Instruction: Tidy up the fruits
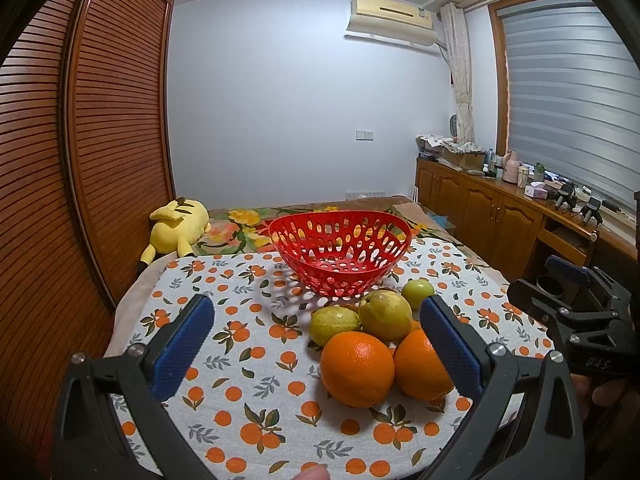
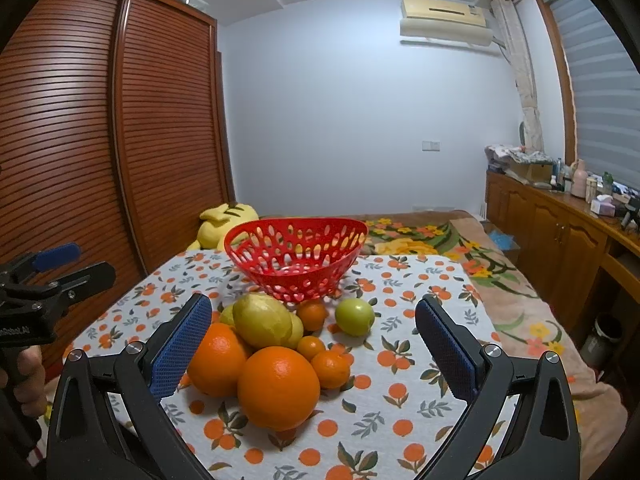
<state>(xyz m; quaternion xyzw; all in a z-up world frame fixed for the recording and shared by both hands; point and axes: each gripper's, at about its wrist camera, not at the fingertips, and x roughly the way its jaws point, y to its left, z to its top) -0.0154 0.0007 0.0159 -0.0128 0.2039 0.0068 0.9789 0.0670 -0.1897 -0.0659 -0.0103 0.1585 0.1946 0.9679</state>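
Spreading wide at the bottom of each wrist view, both grippers hover over the fruit pile with nothing between their blue pads. The left gripper [image 1: 318,344] frames the pile from lower centre of its view, and the right gripper [image 2: 313,344] does the same in its own (each also shows at the other's edge, held by a hand).

Centre frame, the red basket [image 2: 296,262] stands empty on the orange-print tablecloth [image 2: 400,360], just behind the fruit. Two large oranges [image 2: 278,388] touch side by side at the front of the pile. Behind them lie two yellow-green lemons [image 2: 262,320], pressed together. Three small tangerines [image 2: 330,368] sit to the right of the oranges, and a green round fruit [image 2: 354,316] rests slightly apart, right of the basket's foot.

A yellow plush toy [image 1: 178,230] lies at middle left, beyond the cloth.
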